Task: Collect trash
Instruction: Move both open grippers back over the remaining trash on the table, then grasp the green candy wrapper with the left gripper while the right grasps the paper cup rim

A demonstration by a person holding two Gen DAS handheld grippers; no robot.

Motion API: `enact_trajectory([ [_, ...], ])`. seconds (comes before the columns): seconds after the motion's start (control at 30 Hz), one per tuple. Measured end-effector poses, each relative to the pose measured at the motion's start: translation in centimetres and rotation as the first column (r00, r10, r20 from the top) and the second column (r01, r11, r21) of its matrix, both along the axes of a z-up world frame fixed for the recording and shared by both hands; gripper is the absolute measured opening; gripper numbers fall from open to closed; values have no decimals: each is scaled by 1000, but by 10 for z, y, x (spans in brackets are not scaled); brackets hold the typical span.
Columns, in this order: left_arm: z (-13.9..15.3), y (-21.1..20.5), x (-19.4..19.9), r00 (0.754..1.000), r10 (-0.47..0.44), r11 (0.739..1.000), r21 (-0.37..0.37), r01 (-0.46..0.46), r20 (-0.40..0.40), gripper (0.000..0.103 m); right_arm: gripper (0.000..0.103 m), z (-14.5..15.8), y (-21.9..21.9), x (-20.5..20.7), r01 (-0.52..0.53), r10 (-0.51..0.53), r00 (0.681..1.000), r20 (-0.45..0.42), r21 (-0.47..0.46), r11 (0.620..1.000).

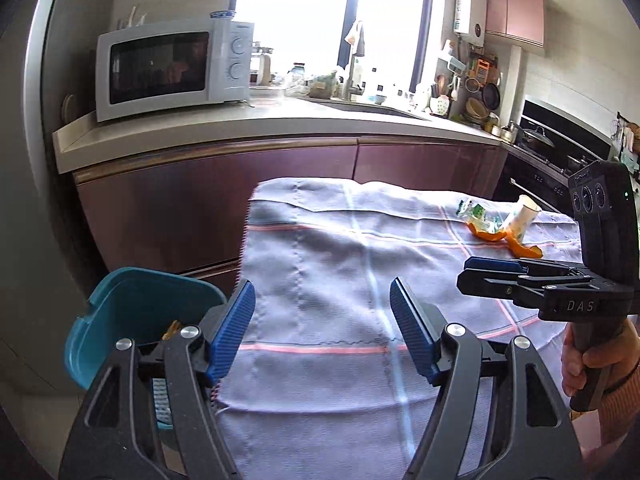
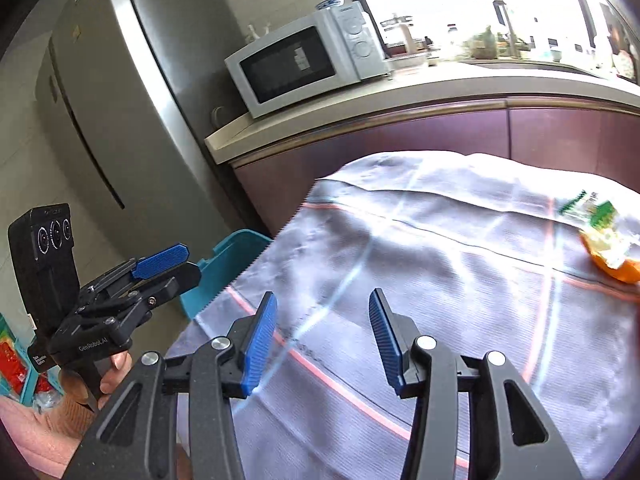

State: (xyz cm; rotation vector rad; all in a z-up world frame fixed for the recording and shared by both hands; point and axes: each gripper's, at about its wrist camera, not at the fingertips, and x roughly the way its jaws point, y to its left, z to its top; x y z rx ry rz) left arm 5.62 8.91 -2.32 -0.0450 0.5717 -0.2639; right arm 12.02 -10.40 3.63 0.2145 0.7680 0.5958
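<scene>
The trash sits in 1 small cluster on the cloth-covered surface (image 1: 360, 272), toward its far right corner as the left wrist view shows it: a white paper cup (image 1: 522, 218), a crumpled clear wrapper with green print (image 1: 478, 214), and 2 pieces of orange peel (image 1: 524, 250) curled with their pale insides partly showing. The cup lies tipped on its side, its long axis running from the open rim, which points up and away toward the dark oven, down to its base among the peel. The wrapper is just beside the cup, on the side nearer the microwave (image 1: 172, 68), and touches the peel below it. A teal bin (image 1: 132, 308) stands at the surface's near left corner, well apart from the cluster, with some scraps inside. The left gripper (image 1: 322, 328) hovers by the bin, fingers released with nothing between them. The right gripper (image 2: 322, 340), between bin and cluster, also has its fingers apart and empty.
</scene>
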Motion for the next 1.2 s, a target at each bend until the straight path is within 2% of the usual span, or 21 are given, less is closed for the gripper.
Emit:
enact_trajectory([
  [0.23, -1, -52, 21, 995, -98, 995, 6, 98, -24, 69, 46, -5, -80, -6, 176, -176, 984, -4, 5, 984],
  [0.57, -1, -128, 59, 976, -211, 976, 35, 213, -62, 69, 46, 2, -160, -5, 341, -341, 940, 33, -3, 940],
  [0.83, -1, -177, 92, 958, -267, 961, 48, 273, -99, 68, 46, 4, -209, 10, 422, -421, 906, 42, 3, 907],
  [1.2, -18, -214, 139, 940, -282, 956, 30, 293, -192, 66, 46, 6, -258, 54, 503, -501, 864, 43, -29, 864],
])
